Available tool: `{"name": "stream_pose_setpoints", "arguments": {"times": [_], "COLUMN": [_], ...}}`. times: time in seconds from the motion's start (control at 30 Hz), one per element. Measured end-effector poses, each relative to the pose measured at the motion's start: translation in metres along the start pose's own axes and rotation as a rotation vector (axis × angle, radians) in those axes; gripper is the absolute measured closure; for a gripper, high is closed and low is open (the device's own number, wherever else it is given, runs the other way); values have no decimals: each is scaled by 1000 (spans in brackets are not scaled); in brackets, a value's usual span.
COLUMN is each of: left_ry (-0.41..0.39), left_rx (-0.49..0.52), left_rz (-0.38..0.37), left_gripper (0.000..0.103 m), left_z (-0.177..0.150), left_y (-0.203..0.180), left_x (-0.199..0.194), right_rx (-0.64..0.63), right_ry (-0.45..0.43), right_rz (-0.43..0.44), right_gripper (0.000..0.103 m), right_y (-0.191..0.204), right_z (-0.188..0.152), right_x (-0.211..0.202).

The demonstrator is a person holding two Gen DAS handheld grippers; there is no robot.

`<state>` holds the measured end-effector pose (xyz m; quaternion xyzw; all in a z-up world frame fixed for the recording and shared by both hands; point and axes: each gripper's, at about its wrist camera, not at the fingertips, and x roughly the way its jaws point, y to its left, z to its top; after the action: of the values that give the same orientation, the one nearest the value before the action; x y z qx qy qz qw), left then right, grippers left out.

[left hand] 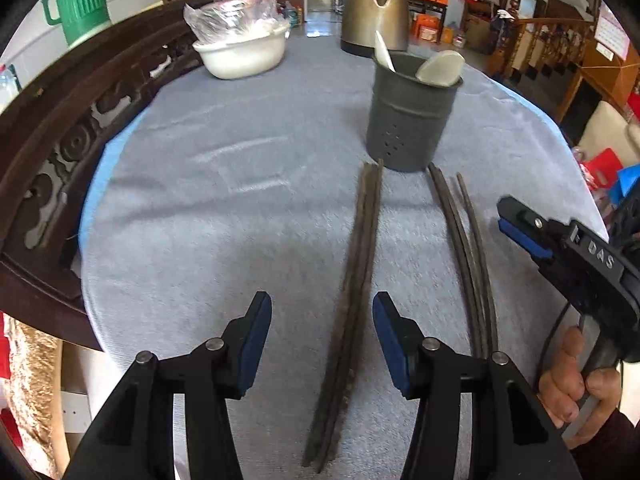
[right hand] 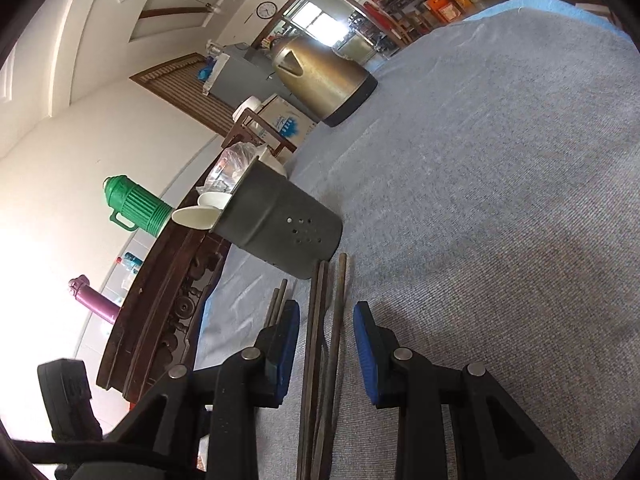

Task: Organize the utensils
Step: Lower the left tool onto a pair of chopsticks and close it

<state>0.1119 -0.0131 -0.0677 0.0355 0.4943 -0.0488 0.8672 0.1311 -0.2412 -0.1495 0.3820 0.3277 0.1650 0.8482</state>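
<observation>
Your left gripper [left hand: 322, 346] hangs with its jaws apart over a bundle of dark chopsticks [left hand: 352, 308] lying on the grey cloth [left hand: 208, 216], pads clear of it; your right gripper [right hand: 326, 354] likewise stands open astride a second chopstick bundle [right hand: 324, 344], gripping nothing. In the left wrist view that second bundle lies at 3 o'clock of the first; the grey utensil holder [left hand: 408, 120] stands upright at 12 o'clock, just beyond both bundles' tips, with white spoons [left hand: 440, 68] inside; the kettle [left hand: 376, 12] sits behind it, the white bowl [left hand: 244, 54] at 10 o'clock.
</observation>
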Motion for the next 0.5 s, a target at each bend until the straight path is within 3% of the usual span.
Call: {"name": "stream_pose_setpoints", "arguments": {"times": [0.13,0.37,0.5], "left_ry": [-1,31,60], "left_rx": [-7,62,92], "left_rz": [39,50,13], "left_gripper": [57,57,57], "left_z": [6,5,0], "left_y": [6,3,4], "left_x": [1,20,31], "right_rx": [-6,-14,-40], "right_ry": [10,23,14], "right_rz": [13,8,-13], "right_gripper": [72,72,72], "right_y": [1,3,7], "right_z": [-1,-2,-4], "right_x": [2,6,5]}}
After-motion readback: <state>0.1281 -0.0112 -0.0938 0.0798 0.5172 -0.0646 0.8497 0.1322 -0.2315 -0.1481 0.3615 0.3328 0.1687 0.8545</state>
